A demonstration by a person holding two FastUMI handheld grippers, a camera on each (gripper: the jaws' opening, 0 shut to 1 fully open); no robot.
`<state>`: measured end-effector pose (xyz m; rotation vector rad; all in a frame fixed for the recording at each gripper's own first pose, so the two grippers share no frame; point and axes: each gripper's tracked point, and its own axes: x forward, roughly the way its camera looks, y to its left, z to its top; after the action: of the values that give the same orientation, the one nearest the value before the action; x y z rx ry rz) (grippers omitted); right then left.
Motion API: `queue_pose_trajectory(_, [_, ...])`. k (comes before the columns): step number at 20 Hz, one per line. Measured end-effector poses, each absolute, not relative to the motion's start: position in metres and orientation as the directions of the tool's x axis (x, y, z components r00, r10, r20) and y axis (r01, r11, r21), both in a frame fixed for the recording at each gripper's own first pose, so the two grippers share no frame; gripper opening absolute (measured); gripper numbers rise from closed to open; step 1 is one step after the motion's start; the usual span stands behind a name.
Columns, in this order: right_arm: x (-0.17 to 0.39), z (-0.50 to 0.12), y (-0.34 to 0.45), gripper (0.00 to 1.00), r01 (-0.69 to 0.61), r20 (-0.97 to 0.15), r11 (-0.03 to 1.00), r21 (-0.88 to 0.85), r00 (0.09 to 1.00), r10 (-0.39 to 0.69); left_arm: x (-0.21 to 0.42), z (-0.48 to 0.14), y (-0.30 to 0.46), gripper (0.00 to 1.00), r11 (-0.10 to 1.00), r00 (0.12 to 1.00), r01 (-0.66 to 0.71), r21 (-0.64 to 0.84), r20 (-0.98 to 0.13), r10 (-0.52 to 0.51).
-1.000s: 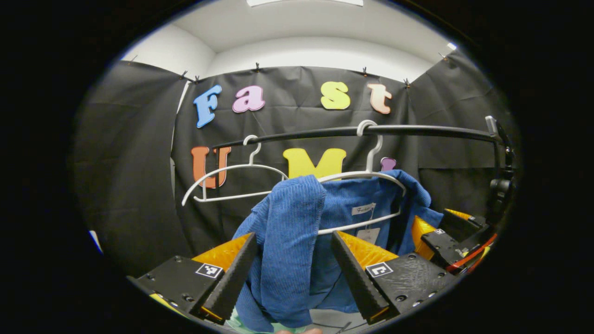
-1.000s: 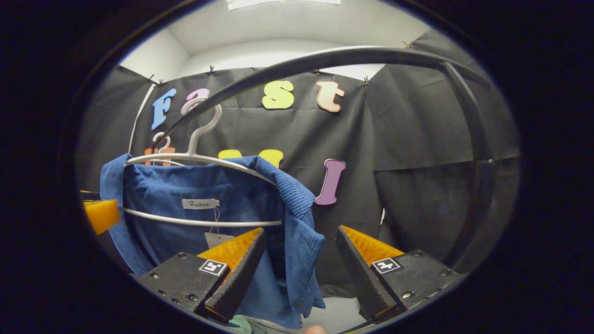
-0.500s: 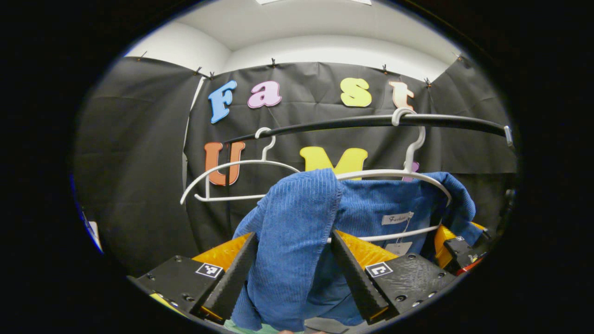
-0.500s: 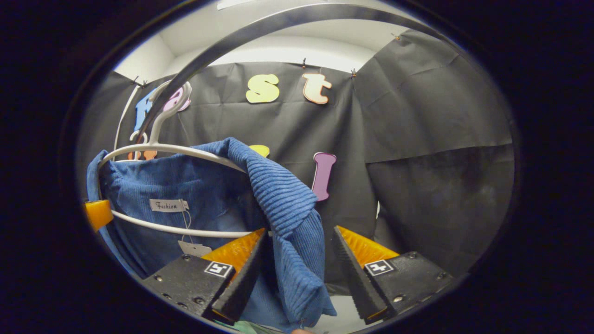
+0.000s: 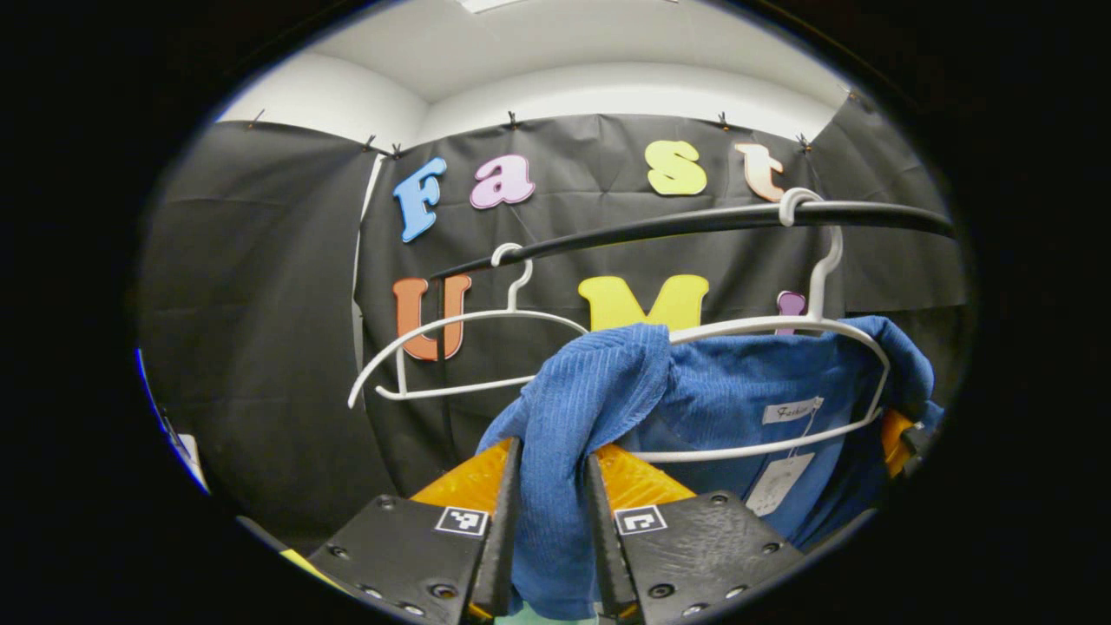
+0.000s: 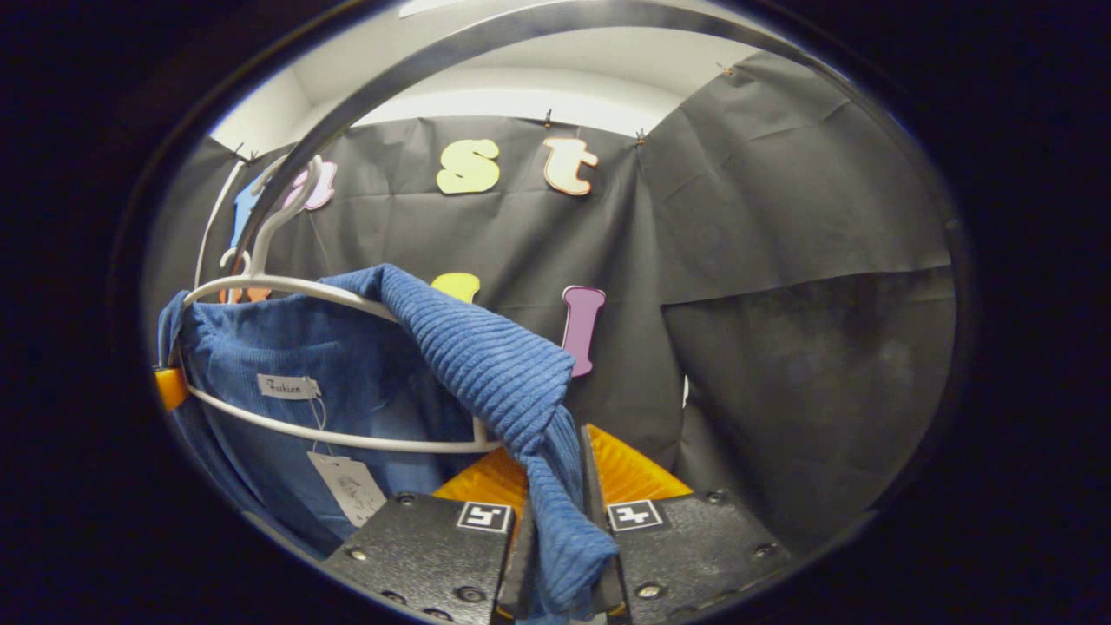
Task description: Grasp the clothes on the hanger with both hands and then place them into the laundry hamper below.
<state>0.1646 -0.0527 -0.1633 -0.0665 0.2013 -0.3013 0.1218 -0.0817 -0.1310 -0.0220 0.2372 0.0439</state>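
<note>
Blue corduroy shirt (image 5: pixel 738 391) is hanging on its white hanger (image 5: pixel 781 325) — left gripper (image 5: pixel 547 521) and right gripper (image 6: pixel 560 521) are both clenching its shoulders; pulling free and lowering into the hamper remain.

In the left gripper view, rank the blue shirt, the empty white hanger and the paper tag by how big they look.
Largest to smallest, as they look:
1. blue shirt, though its near shoulder is close to the camera
2. empty white hanger, farther back
3. paper tag

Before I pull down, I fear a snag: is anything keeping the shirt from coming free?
Yes. The shirt is draped over the white hanger, hooked on the rail. Both grippers pinch its shoulders.
</note>
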Motion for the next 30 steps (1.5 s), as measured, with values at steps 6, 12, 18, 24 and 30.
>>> queue_pose_trajectory(6, [0.161,-0.163,-0.061,0.1,0.327,-0.206,0.941,-0.086,0.919,-0.337,0.126,-0.123,-0.077,0.1,0.998,0.971,0.066,0.002,-0.229,-0.064])
queue_pose_trajectory(12, [0.162,-0.153,-0.062,0.09,0.339,-0.221,0.935,-0.099,0.909,-0.353,0.136,-0.093,-0.054,0.1,0.988,0.967,0.152,0.012,-0.21,-0.146])
queue_pose_trajectory(18, [0.154,-0.155,-0.063,0.08,0.329,-0.247,0.94,-0.089,0.907,-0.341,0.139,-0.065,-0.037,0.09,0.944,0.917,0.328,-0.043,-0.224,-0.329])
queue_pose_trajectory(24, [0.148,-0.148,-0.068,0.08,0.34,-0.248,0.938,-0.073,0.904,-0.347,0.12,-0.034,-0.042,0.13,0.853,0.817,0.507,-0.126,-0.243,-0.522])
queue_pose_trajectory(30, [0.144,-0.135,-0.073,0.08,0.338,-0.236,0.939,-0.07,0.909,-0.345,0.116,-0.019,-0.034,0.13,0.785,0.742,0.584,-0.207,-0.257,-0.619])
